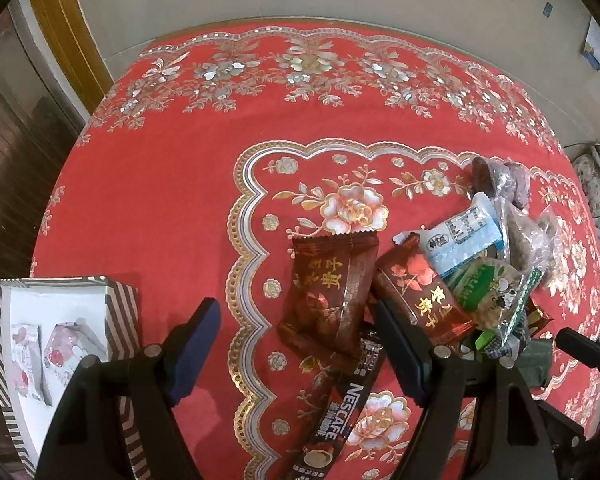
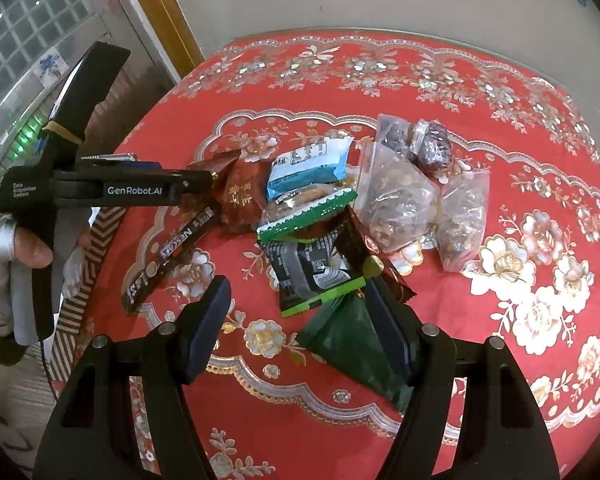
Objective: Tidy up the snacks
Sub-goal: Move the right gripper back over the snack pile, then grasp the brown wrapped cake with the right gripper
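A home: floral red tablecloth, glass-block window.

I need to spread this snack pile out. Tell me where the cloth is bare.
Bare cloth: the wide far band between the flowered border and the pile, and the strip between the striped box and the brown packet. Crowded: the right side, from the Nescafe stick through the clear nut bags.

Left gripper and right gripper, each with fingers spread wide and angled downward (left one gripped by a gloved hand).
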### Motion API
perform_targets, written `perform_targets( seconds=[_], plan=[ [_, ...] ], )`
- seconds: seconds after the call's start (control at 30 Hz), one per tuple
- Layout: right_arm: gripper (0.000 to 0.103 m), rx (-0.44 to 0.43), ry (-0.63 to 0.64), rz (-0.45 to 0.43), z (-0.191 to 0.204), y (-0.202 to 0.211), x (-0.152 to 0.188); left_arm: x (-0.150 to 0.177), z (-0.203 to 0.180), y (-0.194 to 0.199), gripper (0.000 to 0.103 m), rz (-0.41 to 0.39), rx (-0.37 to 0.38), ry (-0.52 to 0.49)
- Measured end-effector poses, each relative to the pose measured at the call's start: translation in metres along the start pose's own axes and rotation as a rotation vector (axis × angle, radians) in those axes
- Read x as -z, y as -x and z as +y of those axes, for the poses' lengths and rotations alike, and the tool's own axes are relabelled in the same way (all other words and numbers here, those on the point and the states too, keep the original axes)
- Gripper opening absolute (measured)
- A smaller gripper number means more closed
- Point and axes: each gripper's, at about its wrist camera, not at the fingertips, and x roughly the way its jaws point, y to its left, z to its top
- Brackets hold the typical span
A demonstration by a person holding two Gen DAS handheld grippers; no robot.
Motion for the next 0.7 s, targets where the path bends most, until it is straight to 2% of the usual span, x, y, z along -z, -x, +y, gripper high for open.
perform_targets(
  seconds=[0.47, 0.7],
  plan=[
    [0.070, -0.011, -0.012, -0.010, 0.001, 0.000, -0.003, -0.006, 0.004, -0.019, 0.080, 0.029, -0.015, 0.005],
    [0.070, -0.048, 0.054, -0.054, 0.019, -0.001, -0.028, -0.011, 0.017, -0.018, 0.080, 0.022, -0.028, 0.040]
  ],
)
